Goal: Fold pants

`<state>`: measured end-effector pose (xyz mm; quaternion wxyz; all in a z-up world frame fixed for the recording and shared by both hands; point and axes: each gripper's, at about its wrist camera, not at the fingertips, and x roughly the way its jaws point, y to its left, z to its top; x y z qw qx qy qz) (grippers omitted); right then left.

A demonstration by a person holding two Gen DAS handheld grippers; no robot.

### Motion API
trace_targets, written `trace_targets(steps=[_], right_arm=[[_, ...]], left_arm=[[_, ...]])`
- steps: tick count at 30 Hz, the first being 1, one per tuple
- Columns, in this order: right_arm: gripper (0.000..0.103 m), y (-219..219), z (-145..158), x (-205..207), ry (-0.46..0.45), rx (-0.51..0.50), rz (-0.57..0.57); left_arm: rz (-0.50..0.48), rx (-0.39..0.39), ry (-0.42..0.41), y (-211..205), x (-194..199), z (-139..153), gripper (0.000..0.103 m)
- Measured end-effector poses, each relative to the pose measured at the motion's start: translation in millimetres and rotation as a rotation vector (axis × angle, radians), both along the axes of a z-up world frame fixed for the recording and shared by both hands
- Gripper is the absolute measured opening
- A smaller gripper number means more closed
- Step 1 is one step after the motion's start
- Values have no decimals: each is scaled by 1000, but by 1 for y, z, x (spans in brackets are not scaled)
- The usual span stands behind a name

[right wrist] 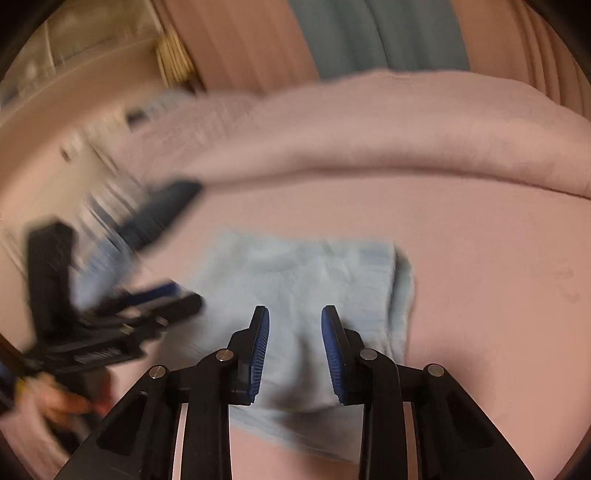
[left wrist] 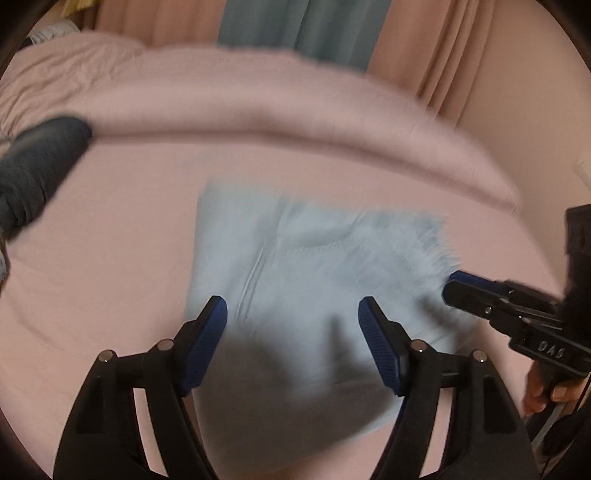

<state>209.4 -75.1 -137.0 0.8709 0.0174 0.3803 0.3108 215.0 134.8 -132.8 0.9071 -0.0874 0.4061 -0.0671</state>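
Observation:
The light blue pants (left wrist: pixel 314 251) lie folded into a compact rectangle on the pink bed sheet (left wrist: pixel 110 258). My left gripper (left wrist: pixel 291 301) hovers just above their near part, jaws wide open, nothing between the blue pads. My right gripper (right wrist: pixel 295 308) stands over the near edge of the pants (right wrist: pixel 303 273) with a narrower gap; the cloth shows below that gap and the pads are not pinching it. In the left wrist view the right gripper (left wrist: pixel 452 284) comes in from the right at the pants' right edge. The left gripper (right wrist: pixel 184 295) is a blur at the pants' left side.
A dark grey rolled garment (left wrist: pixel 37 166) lies on the sheet to the left, blurred in the right wrist view (right wrist: pixel 166 206). A bunched pink duvet (left wrist: pixel 295 110) runs across the back. Pink and teal curtains (left wrist: pixel 306 29) hang behind. A hand (left wrist: pixel 543 391) holds the right gripper.

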Motion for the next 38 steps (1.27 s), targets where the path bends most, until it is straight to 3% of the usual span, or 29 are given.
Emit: trace_targets(steps=[1, 2, 3, 6, 7, 8, 10, 11, 12, 15, 17, 18, 27, 38], right_arm=[[26, 2, -16, 3, 22, -55, -12], [16, 0, -28, 4, 23, -71, -17], [15, -3, -30, 2, 0, -54, -24], [18, -10, -19, 5, 76, -14, -32], [28, -11, -14, 4, 92, -13, -33], [44, -11, -5, 0, 97, -14, -33], [61, -14, 13, -20, 76, -24, -44], [63, -12, 21, -29, 64, -30, -51], [64, -15, 31, -41, 50, -37, -50], [73, -8, 41, -59, 40, -60, -49], [91, -8, 51, -74, 32, -81, -49], [93, -9, 56, -82, 26, -88, -59], [94, -11, 89, -116, -12, -153, -123], [94, -4, 110, -140, -66, -164, -148]], left_arm=[[-2, 5, 48, 1, 2, -17, 65], [-3, 23, 38, 1, 2, -24, 67], [-9, 53, 9, -3, -2, -20, 67], [8, 68, 56, -5, 1, -9, 67], [25, 53, 62, -2, -2, 0, 67], [45, 44, 58, 0, -5, 9, 71], [79, 39, 27, 1, -23, 31, 88], [92, 41, 17, 0, -31, 39, 99], [106, 47, 9, -1, -38, 50, 102], [141, 118, 4, -10, -62, 82, 102], [144, 147, -7, -17, -81, 95, 102], [141, 155, -11, -21, -92, 101, 102], [129, 192, -41, -38, -145, 142, 102], [158, 220, -51, -42, -165, 156, 102]])
